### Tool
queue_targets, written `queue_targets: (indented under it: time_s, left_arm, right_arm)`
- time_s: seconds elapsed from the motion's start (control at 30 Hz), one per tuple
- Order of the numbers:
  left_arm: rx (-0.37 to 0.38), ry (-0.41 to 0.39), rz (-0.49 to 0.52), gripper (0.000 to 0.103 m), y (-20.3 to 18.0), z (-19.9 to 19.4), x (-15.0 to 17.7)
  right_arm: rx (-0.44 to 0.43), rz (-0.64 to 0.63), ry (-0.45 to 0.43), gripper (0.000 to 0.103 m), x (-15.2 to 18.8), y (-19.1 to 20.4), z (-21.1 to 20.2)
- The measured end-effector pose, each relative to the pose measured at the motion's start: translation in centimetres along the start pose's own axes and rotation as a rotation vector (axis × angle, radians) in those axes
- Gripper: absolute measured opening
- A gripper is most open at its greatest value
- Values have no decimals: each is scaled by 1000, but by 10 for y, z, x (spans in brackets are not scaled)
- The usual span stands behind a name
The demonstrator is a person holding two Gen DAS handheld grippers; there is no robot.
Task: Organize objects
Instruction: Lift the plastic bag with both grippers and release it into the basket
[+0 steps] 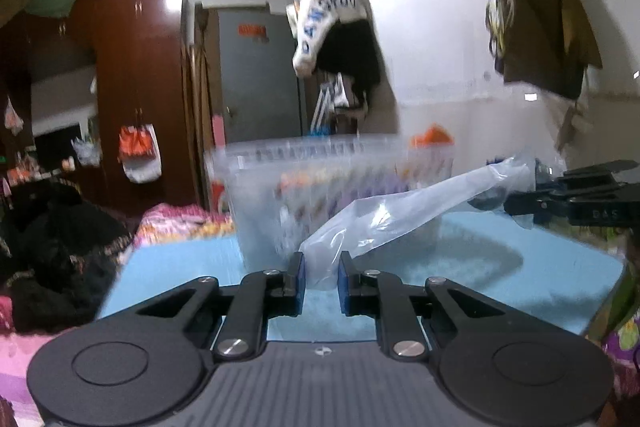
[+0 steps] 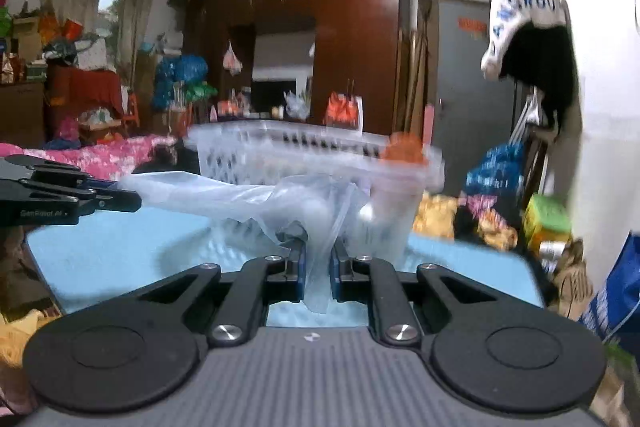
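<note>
— Look at that, both hands are on the same thing. The left hand-held gripper (image 1: 321,273) has its blue pads pinching one end of the clear plastic bag (image 1: 400,211), low in the middle of its own view.

— And the right hand-held gripper (image 2: 318,269)?

— Same story: its two fingers are closed in on the other end of the plastic bag (image 2: 256,195), with a tail of film hanging down between them. The bag runs stretched between the two, above the light blue table (image 1: 500,275).

— Can each camera see the other tool?

— Yes. In the left view the right hand-held gripper (image 1: 520,203) pokes in from the right edge with the bag's far end bunched at its tip. In the right view the left hand-held gripper (image 2: 134,201) comes in from the left edge, the film trailing from its tip.

— What's behind the bag?

— A white plastic basket (image 1: 304,183) with a slotted wall stands on the table, centre frame and blurred. In the right view the basket (image 2: 288,151) sits just behind the bag, and something orange (image 2: 402,149) shows at its right rim; I cannot tell what it is.

— And the room?

— A dark wooden wardrobe (image 1: 136,67) on the left, and a pink flowered bed (image 2: 80,153) at the left of the right view.
</note>
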State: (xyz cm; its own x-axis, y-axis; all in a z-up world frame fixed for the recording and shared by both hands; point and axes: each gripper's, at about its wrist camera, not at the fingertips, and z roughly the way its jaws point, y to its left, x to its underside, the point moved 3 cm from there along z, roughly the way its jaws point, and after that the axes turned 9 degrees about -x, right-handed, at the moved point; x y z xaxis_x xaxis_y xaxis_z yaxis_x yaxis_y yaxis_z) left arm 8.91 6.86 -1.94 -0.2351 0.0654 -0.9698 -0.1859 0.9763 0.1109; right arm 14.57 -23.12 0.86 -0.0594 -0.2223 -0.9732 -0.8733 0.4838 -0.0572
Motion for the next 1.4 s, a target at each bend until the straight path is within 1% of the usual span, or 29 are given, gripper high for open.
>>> queue_targets:
  time_s: [0.13,0.27,0.37,0.47,0.6,0.8,0.93,1.03,1.2,1.23,1.27,1.3,1.33,1.37,1.4]
  left_arm:
    - [-24,-69,22,19,-1,-1,-42]
    - [-47,-107,25,19,5,18,-86]
    - [-66,-117,28,19,8,39,-113]
    - [-77,-110,27,19,11,63,-130]
    - [-91,-79,23,19,15,93,-135]
    - [-107,-6,15,19,18,133,-125]
    - [-117,61,30,20,16,155,-116]
    - [-129,93,44,20,15,163,-109]
    - [-127,107,46,23,16,162,-106]
    - [-130,107,49,25,17,161,-104]
    - [-132,109,49,33,17,161,-104]
    - [-139,105,47,39,18,161,-105]
    - [-150,92,41,52,20,158,-105]
    - [-156,79,32,65,21,157,-106]
    - [-160,66,22,69,23,155,-107]
  right_arm:
    - [19,-31,-48,14,-39,-5,5]
    - [35,-40,-66,13,-70,-18,25]
    - [48,-30,-67,13,-83,-30,45]
    - [68,-35,-53,13,-90,-37,65]
    - [83,-41,-3,13,-85,-45,87]
    - [107,-43,96,13,-70,-48,113]
    - [125,-47,163,13,-65,-51,124]
    - [122,-44,198,13,-64,-57,128]
    - [126,-39,223,16,-64,-64,130]
    - [126,-35,223,19,-64,-65,130]
    - [124,-32,222,30,-65,-67,130]
    - [126,-32,217,36,-66,-68,130]
    - [130,-32,205,47,-67,-70,129]
    - [134,-29,191,53,-67,-71,127]
    - [135,-24,182,55,-68,-71,125]
